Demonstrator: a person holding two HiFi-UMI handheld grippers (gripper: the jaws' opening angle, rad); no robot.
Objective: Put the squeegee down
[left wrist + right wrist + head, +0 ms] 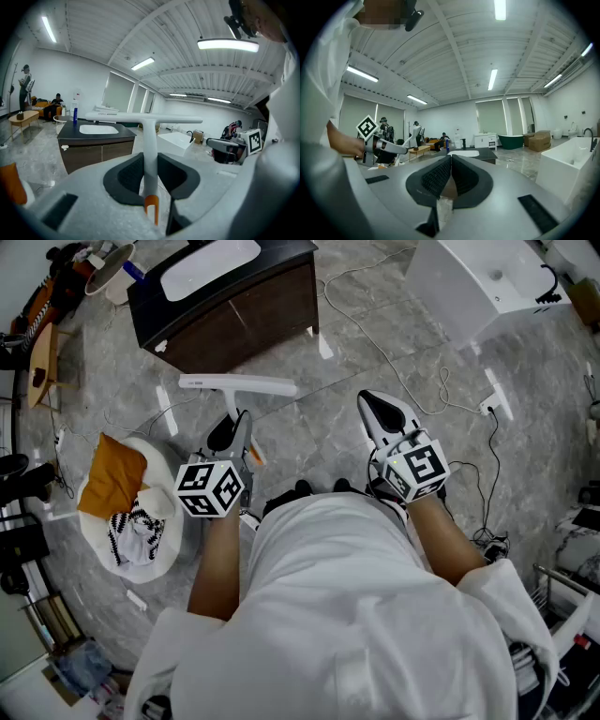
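- Left gripper (150, 172) clamped on the white squeegee (150, 140). Its dark pads press both sides of the slim handle, the orange handle tip sits deep between the jaws, and the T-shaped blade stands crosswise out in front.
- The squeegee is held in the air above the grey stone floor (328, 442), its blade just short of the front edge of the dark vanity (234, 310) – not yet set down on anything.
- Right gripper (449, 174) closed with nothing in it, ribbed pads pressed together, held level beside the left.
- Risk: opening the jaws at this height would probably drop the squeegee onto hard stone – a bounce or a chipped blade could follow.
- Risk: the long blade reaches wide. A forward reach toward the counter may clip the vanity's front edge or corner and twist the thin handle in the pads.
- Risk: the white cable (394, 367) trails across the floor nearby, so a floor placement could land the blade across it, tilted.
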